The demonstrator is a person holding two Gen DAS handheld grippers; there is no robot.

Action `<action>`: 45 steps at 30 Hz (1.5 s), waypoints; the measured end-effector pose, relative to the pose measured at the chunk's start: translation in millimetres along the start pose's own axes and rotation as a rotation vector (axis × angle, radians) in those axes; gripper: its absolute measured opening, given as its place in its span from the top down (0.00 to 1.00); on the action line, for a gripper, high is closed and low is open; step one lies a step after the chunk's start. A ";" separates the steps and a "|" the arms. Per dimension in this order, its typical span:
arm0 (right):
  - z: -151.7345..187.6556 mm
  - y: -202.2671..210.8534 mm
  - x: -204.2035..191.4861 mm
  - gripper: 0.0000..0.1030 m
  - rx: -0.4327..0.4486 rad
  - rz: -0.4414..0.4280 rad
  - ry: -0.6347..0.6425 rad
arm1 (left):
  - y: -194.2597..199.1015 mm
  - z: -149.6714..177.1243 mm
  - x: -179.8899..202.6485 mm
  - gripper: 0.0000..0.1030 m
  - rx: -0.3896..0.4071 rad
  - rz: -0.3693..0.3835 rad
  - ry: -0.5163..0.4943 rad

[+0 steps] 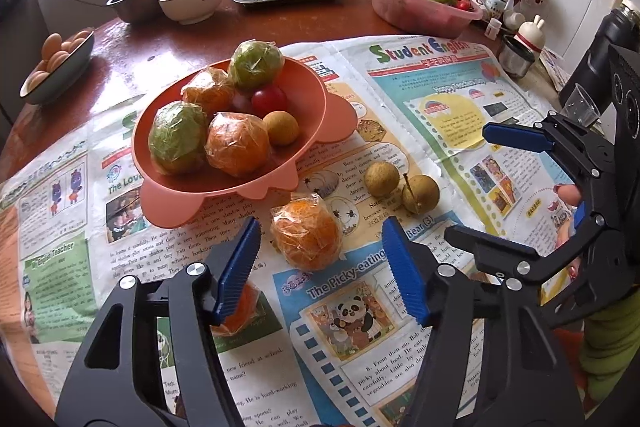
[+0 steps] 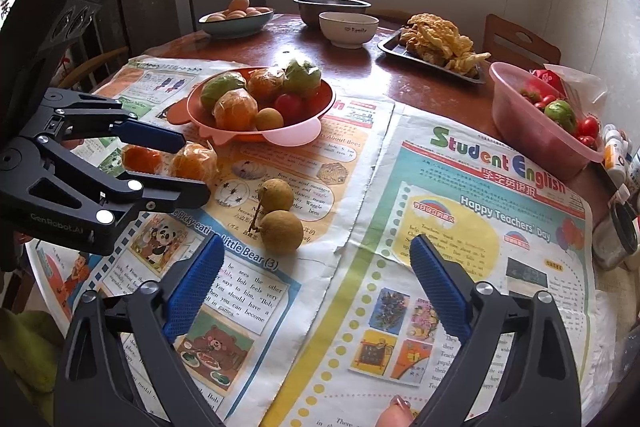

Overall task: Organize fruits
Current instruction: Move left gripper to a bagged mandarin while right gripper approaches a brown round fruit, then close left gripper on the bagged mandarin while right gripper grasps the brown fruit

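While the left gripper (image 1: 320, 259) stood spread around a wrapped orange (image 1: 306, 235) on the newspaper (image 1: 440, 99), not yet pinching it, the step seemed to be its pickup. Beside it, two brown fruits (image 2: 280, 215) lay before the wide-open right gripper (image 2: 316, 283). Next, both probably needed closing, then carrying to the fruit bowl (image 1: 320, 95).

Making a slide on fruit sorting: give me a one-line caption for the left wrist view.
Left gripper open around a wrapped orange on newspaper, fruit bowl behind.

"Student English" (newspaper (image 2: 496, 163) masthead).
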State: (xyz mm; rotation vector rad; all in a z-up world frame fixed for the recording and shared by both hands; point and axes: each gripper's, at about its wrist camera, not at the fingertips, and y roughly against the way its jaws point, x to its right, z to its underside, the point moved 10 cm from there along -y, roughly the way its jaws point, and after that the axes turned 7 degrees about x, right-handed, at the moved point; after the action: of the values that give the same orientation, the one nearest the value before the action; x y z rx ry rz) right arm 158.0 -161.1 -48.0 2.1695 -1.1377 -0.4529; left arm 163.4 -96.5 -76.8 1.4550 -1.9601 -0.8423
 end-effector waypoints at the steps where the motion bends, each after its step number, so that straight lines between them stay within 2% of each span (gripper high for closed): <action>1: 0.8 -2.7 -1.2 0.22 -0.007 -0.006 0.005 | -0.9 -0.3 -0.4 0.48 0.000 0.001 0.003; 5: 3.0 -12.4 -4.2 0.31 -0.029 -0.015 0.017 | -4.6 -0.7 -1.4 0.50 -0.005 -0.002 0.005; 7: 3.0 -16.5 -6.8 0.42 -0.036 -0.029 0.020 | -5.5 -0.5 -0.9 0.52 -0.007 0.001 0.005; 13: 4.6 -25.2 -15.1 0.64 -0.062 -0.066 0.035 | -10.4 0.7 -2.8 0.53 -0.016 0.002 0.008; 17: 3.2 -27.7 -20.2 0.67 -0.068 -0.087 0.039 | -13.6 1.0 -4.2 0.55 -0.021 0.003 0.011; 20: 3.0 -29.2 -22.2 0.74 -0.071 -0.096 0.038 | -14.7 0.4 -5.5 0.56 -0.021 0.003 0.013; 27: 3.0 -24.7 -18.7 0.74 -0.063 -0.103 0.013 | -18.2 -0.9 -5.8 0.63 -0.025 -0.003 0.005; 28: 2.9 -23.4 -17.2 0.74 -0.060 -0.105 0.005 | -18.3 -0.9 -5.8 0.69 -0.025 -0.003 0.003; 29: 3.0 -22.4 -15.9 0.74 -0.059 -0.105 -0.001 | -18.9 0.1 -5.0 0.70 -0.032 0.007 0.006; 38: 2.4 -14.2 -9.1 0.74 -0.042 -0.101 -0.028 | -19.0 1.7 -0.5 0.72 -0.024 0.028 0.004; 45: -7.4 -5.2 -5.2 0.74 -0.013 -0.100 -0.046 | 0.1 -6.8 -2.9 0.72 0.023 0.052 0.028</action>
State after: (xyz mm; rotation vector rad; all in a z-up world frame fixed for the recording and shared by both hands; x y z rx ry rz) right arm 162.3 -151.9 -46.0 2.2224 -1.0512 -0.5549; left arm 169.1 -94.7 -72.5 1.4155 -1.9838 -0.7751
